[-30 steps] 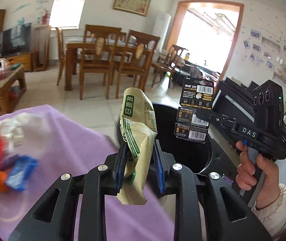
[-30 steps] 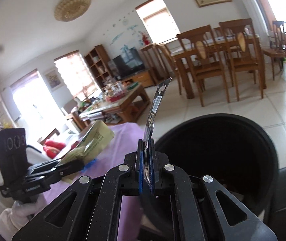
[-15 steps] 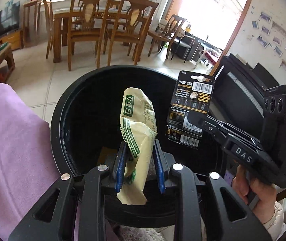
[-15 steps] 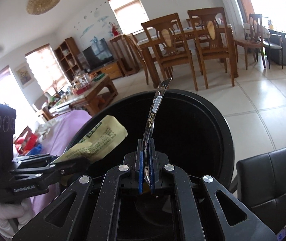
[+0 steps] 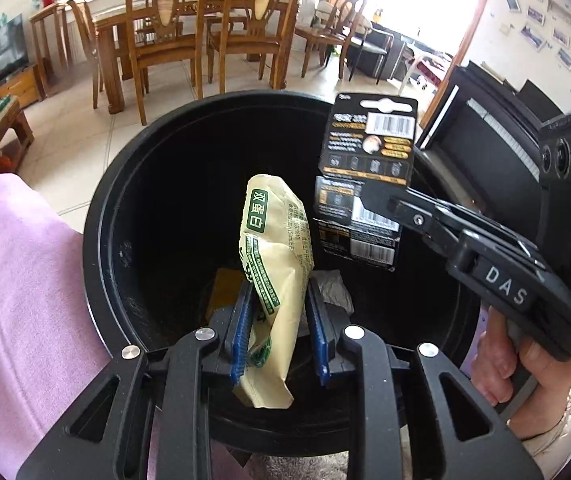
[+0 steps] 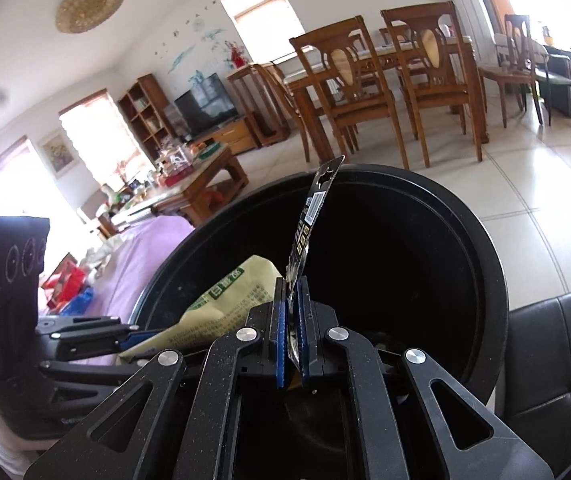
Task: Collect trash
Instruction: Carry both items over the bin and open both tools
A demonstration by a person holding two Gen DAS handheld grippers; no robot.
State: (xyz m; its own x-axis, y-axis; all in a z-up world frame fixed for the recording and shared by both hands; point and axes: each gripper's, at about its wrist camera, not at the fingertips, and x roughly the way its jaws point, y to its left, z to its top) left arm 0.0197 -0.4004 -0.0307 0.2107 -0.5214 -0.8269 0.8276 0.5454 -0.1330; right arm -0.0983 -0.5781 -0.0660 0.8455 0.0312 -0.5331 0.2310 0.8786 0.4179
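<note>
Left gripper [image 5: 281,328] jaws clamping upright yellow wrapper [image 5: 275,256], right gripper [image 6: 290,334] jaws gripping battery card [image 6: 311,220] long-axis-up, both over black bin [image 5: 157,208].

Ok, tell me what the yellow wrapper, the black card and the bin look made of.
Yellow wrapper: thin printed plastic film, it seems; it creases softly and sags.
Black card: stiff glossy printed cardboard, probably; it stands flat and thin, with a hang hole.
Bin: smooth black moulded plastic, likely; its rolled rim has a dull sheen.

Both wrist cameras sit close above the black bin [image 5: 97,248], looking steeply down into its mouth [image 6: 485,264]. Each view catches the other gripper, and both share the bin and the dining chairs [image 5: 165,32] beyond.
</note>
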